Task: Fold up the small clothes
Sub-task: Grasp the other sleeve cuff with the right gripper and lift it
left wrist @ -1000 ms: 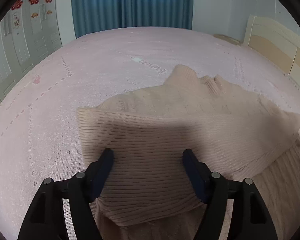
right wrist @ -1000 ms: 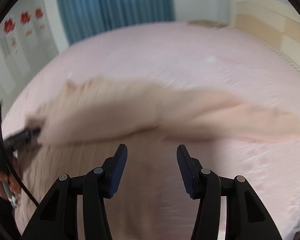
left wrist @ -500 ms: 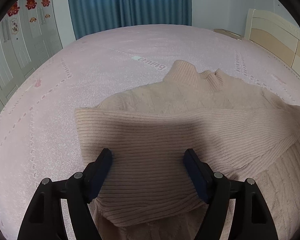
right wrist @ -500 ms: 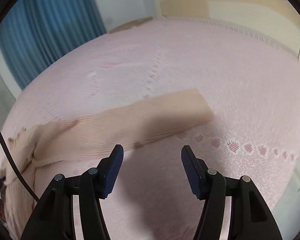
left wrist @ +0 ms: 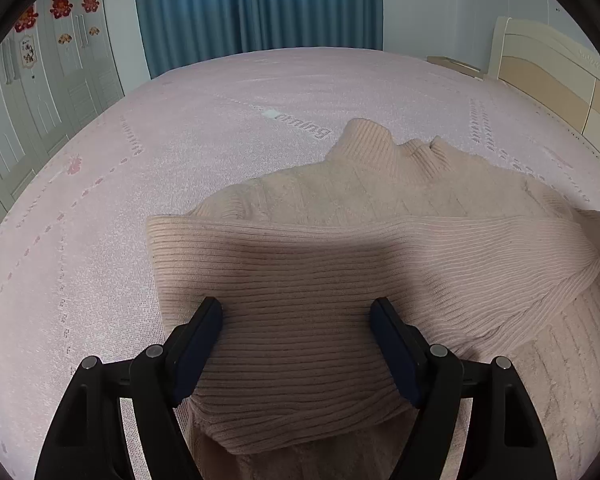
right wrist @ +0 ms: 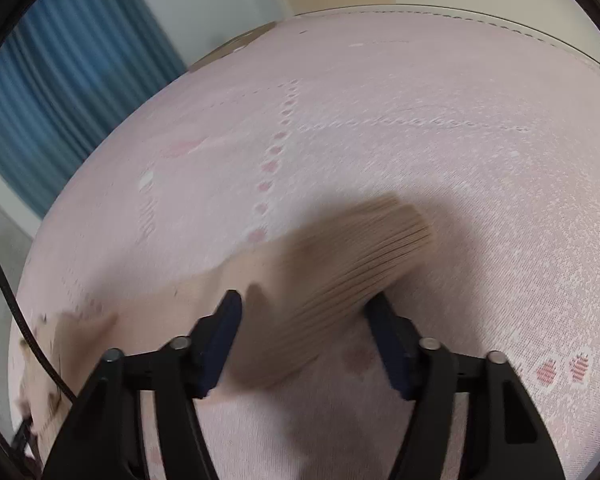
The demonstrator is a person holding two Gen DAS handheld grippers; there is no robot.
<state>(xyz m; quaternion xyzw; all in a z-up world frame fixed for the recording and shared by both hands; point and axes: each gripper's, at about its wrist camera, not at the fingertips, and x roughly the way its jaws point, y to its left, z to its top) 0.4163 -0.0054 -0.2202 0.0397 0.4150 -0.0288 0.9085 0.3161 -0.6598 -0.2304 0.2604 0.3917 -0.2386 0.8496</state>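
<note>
A beige ribbed sweater (left wrist: pixel 364 200) lies on the pink bed cover (left wrist: pixel 100 208), collar pointing away. One sleeve (left wrist: pixel 308 272) is folded across its body. My left gripper (left wrist: pixel 296 312) is open, its two fingers set wide apart on that folded sleeve. In the right wrist view the other sleeve (right wrist: pixel 340 272) stretches out over the bed cover (right wrist: pixel 480 200), its cuff (right wrist: pixel 404 224) at the far end. My right gripper (right wrist: pixel 306 302) straddles this sleeve just short of the cuff. Its jaws are closing with the blurred fabric between them, and a gap still shows at the left finger.
Blue curtains (left wrist: pixel 256 4) hang behind the bed. Pale wardrobe doors (left wrist: pixel 40 92) with red decorations stand on the left, and a cream headboard (left wrist: pixel 556 68) on the right. A black cable (right wrist: pixel 16 320) runs down the left edge of the right wrist view.
My right gripper swept right along the outstretched sleeve, rolled and came down over it near the cuff, and its jaws narrowed. The left gripper stayed on the folded sleeve.
</note>
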